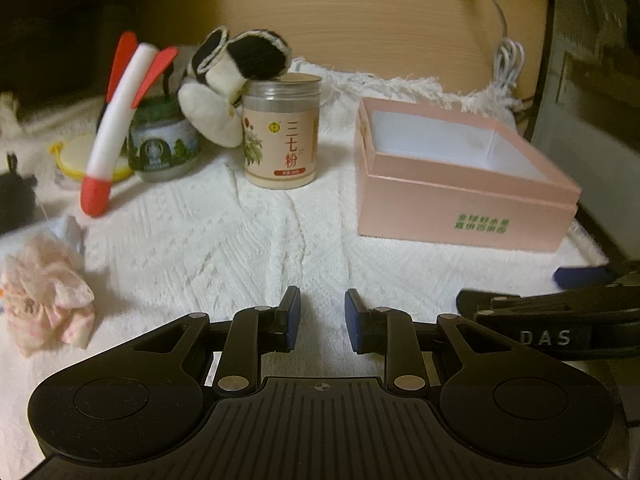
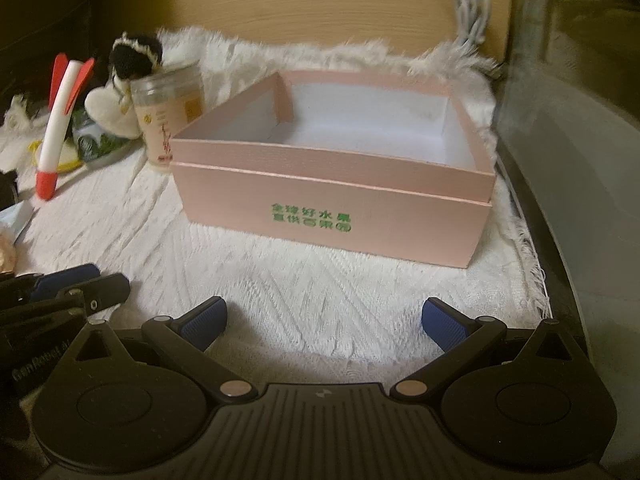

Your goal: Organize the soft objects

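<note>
On the worktop: a white knitted cloth (image 1: 240, 240) covers the surface, fringed along its far edge, everything set on top of it.
Pink box (image 2: 332, 184): open, white inside, nothing in it; green lettering on the near wall; it sits toward the right side of the cloth.
Left gripper (image 1: 323, 320): low over the cloth's near edge, jaws a little apart, blue pads facing each other with nothing between them.
Right gripper (image 2: 324, 326): low in front of the pink box, jaws spread wide, nothing held.
Crumpled pink fabric (image 1: 44, 292): lying at the far left of the cloth, well apart from the box and beside the left gripper's side.
Plush toy (image 1: 236, 80): black and white, slumped over the lid of the labelled jar (image 1: 282, 132), touching it.
Rocket-shaped soft toy (image 1: 116, 128): white body, red tip and fins, tilted nose-down against the green-capped jar (image 1: 164, 148).
Yellow-rimmed round item (image 1: 74, 158): behind the rocket's tip, partly hidden.
White cable (image 1: 506, 56): coiled and hanging against the wooden panel behind the box.
</note>
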Demonstrator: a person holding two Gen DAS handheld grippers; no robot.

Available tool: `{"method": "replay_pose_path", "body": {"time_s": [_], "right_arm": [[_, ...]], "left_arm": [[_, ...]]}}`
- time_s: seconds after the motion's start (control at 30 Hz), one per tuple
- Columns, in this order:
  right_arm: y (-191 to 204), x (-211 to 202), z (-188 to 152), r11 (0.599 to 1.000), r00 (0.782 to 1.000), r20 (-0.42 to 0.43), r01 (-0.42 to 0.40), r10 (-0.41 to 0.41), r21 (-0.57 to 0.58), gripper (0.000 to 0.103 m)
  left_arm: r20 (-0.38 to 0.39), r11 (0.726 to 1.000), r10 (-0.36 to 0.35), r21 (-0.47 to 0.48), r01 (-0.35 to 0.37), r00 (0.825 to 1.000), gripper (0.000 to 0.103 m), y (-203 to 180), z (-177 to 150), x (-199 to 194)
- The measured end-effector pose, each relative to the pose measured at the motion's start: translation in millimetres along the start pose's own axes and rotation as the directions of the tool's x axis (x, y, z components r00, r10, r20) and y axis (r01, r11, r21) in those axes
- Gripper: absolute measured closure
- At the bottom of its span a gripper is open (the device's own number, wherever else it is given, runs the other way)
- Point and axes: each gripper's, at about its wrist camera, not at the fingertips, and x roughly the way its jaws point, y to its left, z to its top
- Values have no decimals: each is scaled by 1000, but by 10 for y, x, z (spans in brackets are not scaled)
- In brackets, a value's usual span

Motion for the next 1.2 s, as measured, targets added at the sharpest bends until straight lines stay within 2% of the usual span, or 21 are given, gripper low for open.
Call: {"method": "replay_pose_path", "body": {"time_s": [0.13,0.2,0.27,0.33,0.4,0.47,0.5,0.57,0.63,0.67,0.77,0.83,0.93,0.97,1.1,1.13,1.2], "right_arm": [[-13,9,120,999,994,-110,-24,21,-27,0],[2,10,155,999,988,-151,-20,16,-28,0],[24,18,187,999,982,-187,-23,16,-33,0],[29,32,220,999,978,-209,-30,20,-44,0],[61,25,258,1000,976,-217,-14,9,-21,0],[177,-74,311,1000,984,-177,-12,11,-8,1],[313,-178,351,999,991,-129,-36,33,-21,1],[647,-399,403,995,998,-19,-67,66,-73,1],[1038,-564,415,984,992,58,-99,109,-149,0],[1213,-592,424,974,988,48,-137,149,-182,0],[1764,-549,417,922,949,-71,-315,307,-226,0],[2099,-509,365,893,932,-107,-363,347,-266,0],[2517,-473,270,871,944,-106,-330,313,-363,1],[2614,-452,256,868,947,-111,-320,301,-380,1],[2631,-462,265,870,955,-121,-296,270,-394,1],[2598,-448,271,881,970,-107,-244,219,-406,1],[2499,-435,277,900,994,-59,-112,96,-421,3]], "left_arm": [[-81,987,-135,-95,127,987,76,310,167,-72],[-79,974,-180,-154,166,981,75,555,302,-215],[-24,980,-140,-148,135,990,75,858,475,-412],[32,989,-50,-139,54,998,75,1248,657,-578],[56,988,33,-155,-24,998,76,1682,814,-685],[44,977,108,-191,-98,993,76,2185,943,-755],[30,970,132,-212,-122,991,76,2412,982,-780],[-8,962,134,-241,-132,991,76,2811,996,-807],[-61,966,77,-243,-89,995,76,3069,936,-769],[-79,966,45,-250,-64,996,76,3129,889,-730],[-128,947,-56,-320,12,990,76,3342,692,-603],[-145,937,-91,-346,36,985,76,3420,573,-511],[-156,911,-190,-396,115,969,76,3479,455,-316],[-150,902,-227,-404,150,962,73,3479,435,-251],[-129,883,-313,-405,239,941,66,3418,378,-101],[-131,875,-354,-395,279,926,64,3364,370,-92],[-165,868,-438,-334,367,884,64,3179,351,-99]]}}
